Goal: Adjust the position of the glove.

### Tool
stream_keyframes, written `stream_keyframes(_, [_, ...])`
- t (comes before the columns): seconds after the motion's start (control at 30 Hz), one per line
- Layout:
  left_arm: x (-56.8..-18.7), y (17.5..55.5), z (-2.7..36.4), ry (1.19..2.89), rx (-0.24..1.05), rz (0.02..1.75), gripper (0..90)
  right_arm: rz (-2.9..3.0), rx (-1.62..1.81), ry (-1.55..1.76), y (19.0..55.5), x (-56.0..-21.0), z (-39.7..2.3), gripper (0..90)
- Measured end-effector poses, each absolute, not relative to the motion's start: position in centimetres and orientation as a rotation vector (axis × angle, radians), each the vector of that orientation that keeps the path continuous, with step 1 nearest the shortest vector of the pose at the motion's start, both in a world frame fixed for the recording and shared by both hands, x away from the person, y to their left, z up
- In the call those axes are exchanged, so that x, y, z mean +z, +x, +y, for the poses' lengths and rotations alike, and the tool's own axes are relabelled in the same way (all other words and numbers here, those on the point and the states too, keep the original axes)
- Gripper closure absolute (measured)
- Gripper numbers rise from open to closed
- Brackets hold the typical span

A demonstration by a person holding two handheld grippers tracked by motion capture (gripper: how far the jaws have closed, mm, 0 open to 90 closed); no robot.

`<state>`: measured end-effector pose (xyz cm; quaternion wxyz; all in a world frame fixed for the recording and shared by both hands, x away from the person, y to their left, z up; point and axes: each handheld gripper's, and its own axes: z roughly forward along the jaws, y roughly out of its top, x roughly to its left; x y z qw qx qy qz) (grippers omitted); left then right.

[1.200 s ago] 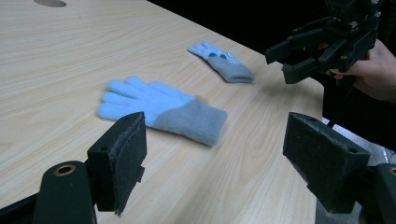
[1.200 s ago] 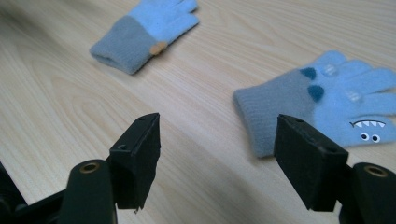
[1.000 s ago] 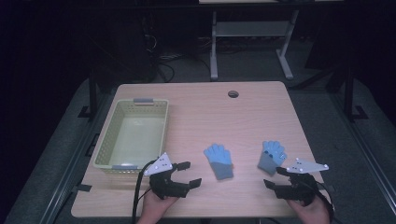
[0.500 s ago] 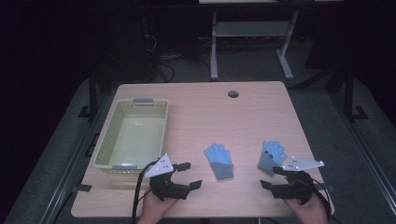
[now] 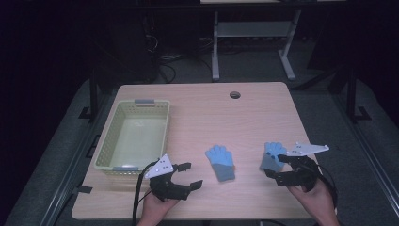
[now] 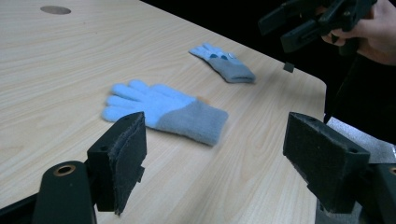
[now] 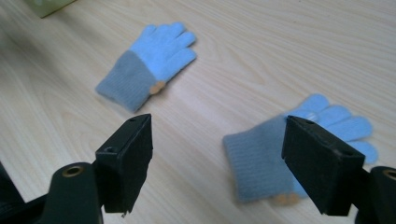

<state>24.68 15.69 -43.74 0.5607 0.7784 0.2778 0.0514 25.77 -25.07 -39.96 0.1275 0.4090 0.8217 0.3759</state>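
High view first: two blue knit gloves lie flat on the wooden table (image 5: pixel 263 108), well apart from each other. The left glove (image 5: pixel 220 162) sits mid-table, with the left gripper (image 5: pixel 187 175) near it, jaws wide apart and holding nothing. Over at the right glove (image 5: pixel 272 156), the right gripper (image 5: pixel 276 167) hovers just above its grey cuff; its jaws have just been opening, pads clear of the wool. A pale green basket (image 5: pixel 109 149) stands on the table's left side.
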Motion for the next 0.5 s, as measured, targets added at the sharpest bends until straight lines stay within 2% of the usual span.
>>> stream_keyframes(0.5, [-43.6,24.7,15.8,1.852,0.107,0.652,21.0,2.400,1.040,1.234,29.0,-38.8,-24.6,23.7])
